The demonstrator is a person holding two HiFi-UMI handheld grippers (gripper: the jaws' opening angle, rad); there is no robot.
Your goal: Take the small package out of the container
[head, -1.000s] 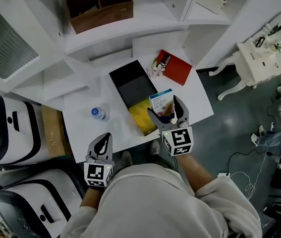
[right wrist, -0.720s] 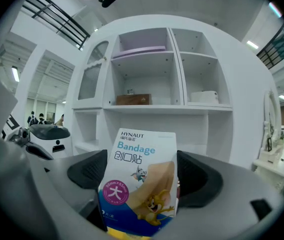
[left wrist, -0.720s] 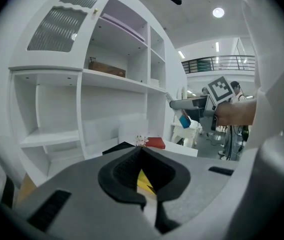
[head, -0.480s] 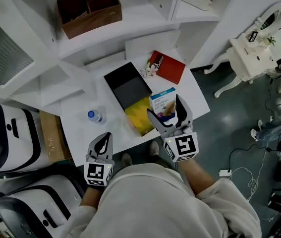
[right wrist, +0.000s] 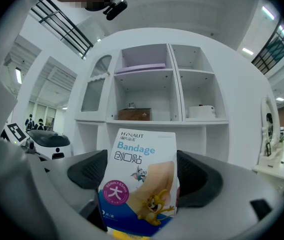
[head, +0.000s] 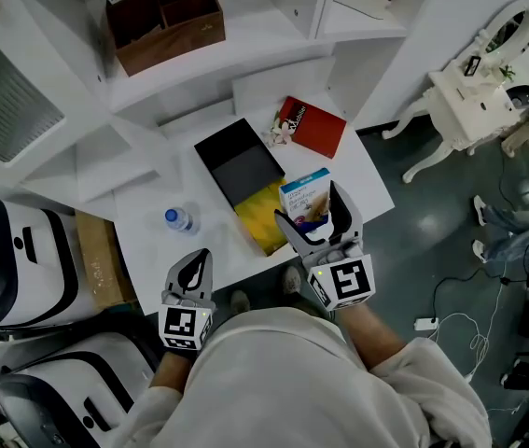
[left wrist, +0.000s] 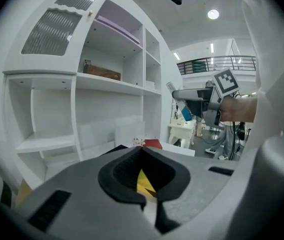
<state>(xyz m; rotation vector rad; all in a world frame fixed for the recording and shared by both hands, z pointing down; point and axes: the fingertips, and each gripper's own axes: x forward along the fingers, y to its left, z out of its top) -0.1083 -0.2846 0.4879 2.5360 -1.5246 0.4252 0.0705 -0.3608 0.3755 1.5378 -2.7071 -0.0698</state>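
Observation:
My right gripper (head: 313,222) is shut on the small package (head: 304,194), a white and blue bandage packet with a cartoon print. It is held upright in the air just right of the container (head: 236,157). The container is a long black tray on the white table, and a yellow item (head: 262,215) lies at its near end. In the right gripper view the package (right wrist: 140,179) fills the space between the pads of the right gripper (right wrist: 142,173). My left gripper (head: 189,273) hangs shut and empty at the table's front edge. The left gripper (left wrist: 144,184) faces the shelves in its own view.
A water bottle (head: 180,220) stands on the table to the left of the container. A red packet (head: 313,127) lies behind it. A brown wooden box (head: 163,17) sits on the shelf above. White and black machines (head: 17,250) stand at the left, an ornate white table (head: 479,101) at the right.
The right gripper has drawn the package slightly right, off the container's near end. The head view has shifted a little. The left gripper has not moved.

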